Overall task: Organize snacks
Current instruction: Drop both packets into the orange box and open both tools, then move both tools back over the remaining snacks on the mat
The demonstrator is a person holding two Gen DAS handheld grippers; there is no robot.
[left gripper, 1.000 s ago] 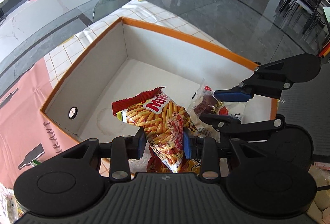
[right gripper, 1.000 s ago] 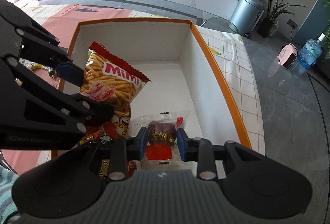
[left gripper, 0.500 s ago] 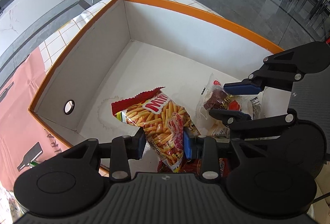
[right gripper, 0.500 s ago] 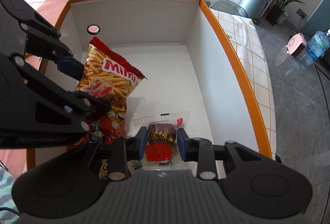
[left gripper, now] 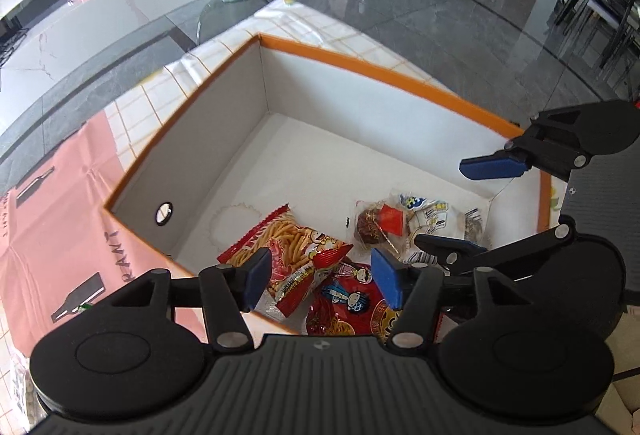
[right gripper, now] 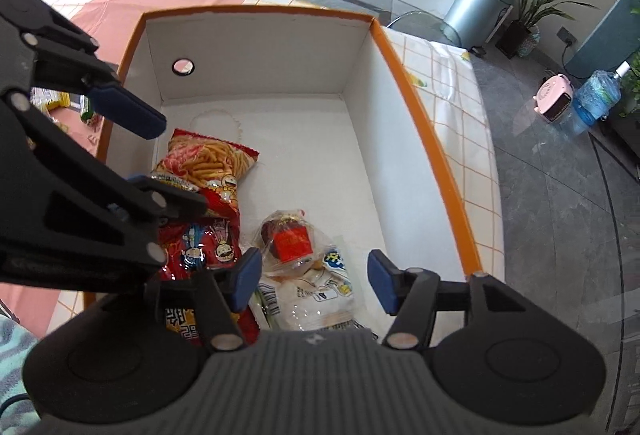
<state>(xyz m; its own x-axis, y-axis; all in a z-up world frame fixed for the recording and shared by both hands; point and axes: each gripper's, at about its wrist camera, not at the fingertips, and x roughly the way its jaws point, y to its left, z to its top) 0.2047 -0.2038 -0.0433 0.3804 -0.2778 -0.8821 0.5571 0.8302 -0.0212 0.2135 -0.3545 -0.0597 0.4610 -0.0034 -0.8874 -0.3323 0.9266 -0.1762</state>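
Grey polished floor and a long pale counter ring the tabletop (left gripper: 132,103), whose pink-and-checked cloth carries the orange-rimmed box (left gripper: 384,71). Half a second ago both tools were clamped on snacks held over that box; now the left gripper (left gripper: 320,277) and the right gripper (right gripper: 316,281) stand with fingers spread and empty. The red fries bag (left gripper: 286,247) lies on the box floor against the near wall, its lower end over a red cartoon bag (left gripper: 352,303). The clear pouch with the dark cake (right gripper: 288,241) lies beside them on a white printed packet (right gripper: 320,293). Judged from that, this drop is done and two more snacks are stowed. All four packets crowd the near end, while the far half of the white floor, towards the wall with the round hole (right gripper: 183,66), lies bare. Both tools hover low over the near rim, close side by side, so lifting straight up before parting looks safest. More packets show on the cloth at far left in the right wrist view.
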